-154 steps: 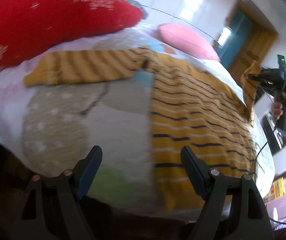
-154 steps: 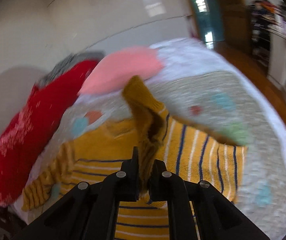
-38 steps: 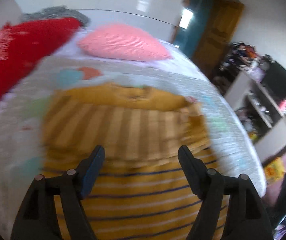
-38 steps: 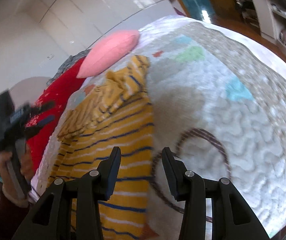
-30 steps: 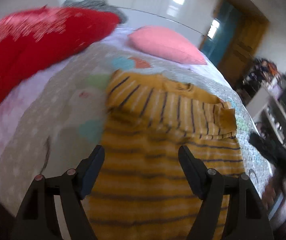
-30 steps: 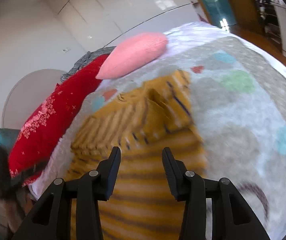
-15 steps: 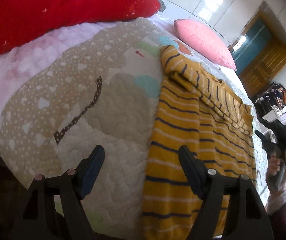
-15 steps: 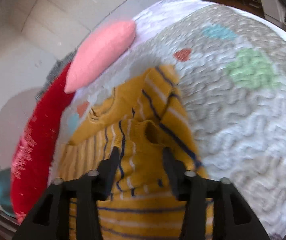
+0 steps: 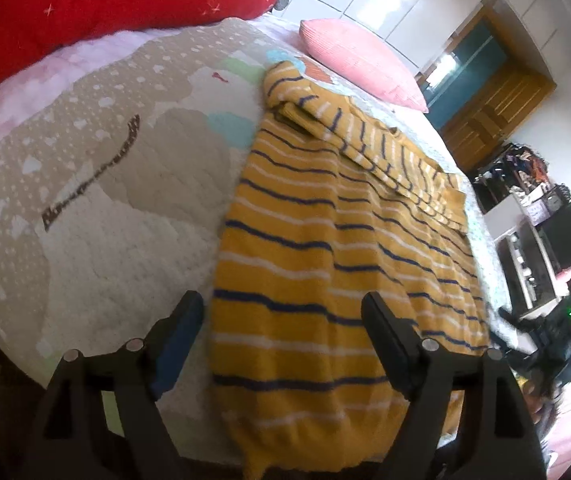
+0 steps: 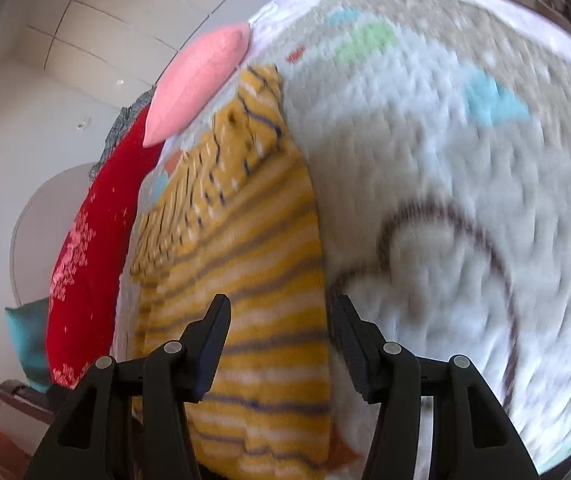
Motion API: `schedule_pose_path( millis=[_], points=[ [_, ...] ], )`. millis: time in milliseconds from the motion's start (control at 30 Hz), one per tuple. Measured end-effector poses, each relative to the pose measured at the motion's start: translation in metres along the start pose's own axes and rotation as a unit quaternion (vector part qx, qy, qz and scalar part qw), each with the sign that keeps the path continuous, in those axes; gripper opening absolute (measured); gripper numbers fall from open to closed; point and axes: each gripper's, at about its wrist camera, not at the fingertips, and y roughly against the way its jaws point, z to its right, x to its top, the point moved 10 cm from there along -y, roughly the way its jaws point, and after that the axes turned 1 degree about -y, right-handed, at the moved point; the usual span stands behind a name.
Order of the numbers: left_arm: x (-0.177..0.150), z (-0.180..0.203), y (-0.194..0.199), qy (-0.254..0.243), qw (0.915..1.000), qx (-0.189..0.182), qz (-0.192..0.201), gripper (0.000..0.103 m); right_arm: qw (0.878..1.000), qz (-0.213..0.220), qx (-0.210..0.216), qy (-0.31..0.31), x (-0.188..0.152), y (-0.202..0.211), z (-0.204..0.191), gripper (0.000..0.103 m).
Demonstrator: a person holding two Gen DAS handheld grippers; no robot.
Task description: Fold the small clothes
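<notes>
A: We have the yellow striped sweater [image 9: 325, 240] lying flat on the quilted bed [image 9: 117, 200], sleeves folded in across its upper part, hem at the bottom of the frame. Our left gripper [image 9: 281, 340] has just been opening; its fingers are spread over the hem's left corner, pinching nothing.

B: Our right gripper [image 10: 279, 336] has also just been opening; its fingers straddle the sweater's right edge, nothing pressed between them.

A: The risk, we judge: grabbing quilt along with knit, or only one layer, so the fold skews.

B: The hem sits at the bed's near edge; it could slip off. Open quilt lies on both sides, and the pink pillow [image 9: 357, 60] and red pillow [image 9: 105, 12] are well apart.
</notes>
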Motion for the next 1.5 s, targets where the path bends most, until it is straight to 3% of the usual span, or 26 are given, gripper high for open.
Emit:
schedule_pose_path(
  millis=[267, 433, 633, 767, 1033, 1267, 1500],
  points=[
    [-0.015, 0.001, 0.002, 0.003, 0.9998, -0.019, -0.007, 0.085, 1.000, -0.002, 0.026, -0.006, -0.030, -0.014, -0.012, 0.065],
    [-0.017, 0.006, -0.001, -0.016, 0.9997, -0.017, 0.009, 0.094, 0.999, -0.002, 0.049, -0.011, -0.040, -0.019, -0.019, 0.065],
    [-0.021, 0.012, -0.006, -0.050, 0.9987, 0.013, -0.001, 0.095, 0.998, 0.006, 0.063, -0.010, -0.040, -0.019, -0.017, 0.065],
    [-0.021, 0.013, -0.003, -0.024, 0.9997, -0.006, -0.008, 0.095, 0.998, 0.011, 0.066, 0.000, -0.040, -0.019, -0.018, 0.065],
    [-0.025, 0.025, 0.005, -0.020, 0.9983, -0.051, -0.021, 0.061, 0.997, 0.025, 0.063, 0.029, -0.043, -0.019, -0.021, 0.065],
    [-0.028, 0.026, 0.006, -0.007, 0.9971, -0.069, -0.030, 0.059, 0.997, 0.030, 0.058, 0.039, -0.043, -0.020, -0.022, 0.065],
    [-0.031, 0.027, 0.001, -0.004, 0.9966, -0.074, -0.037, 0.066, 0.996, 0.047, 0.042, 0.061, -0.045, -0.021, -0.026, 0.068]
  ],
)
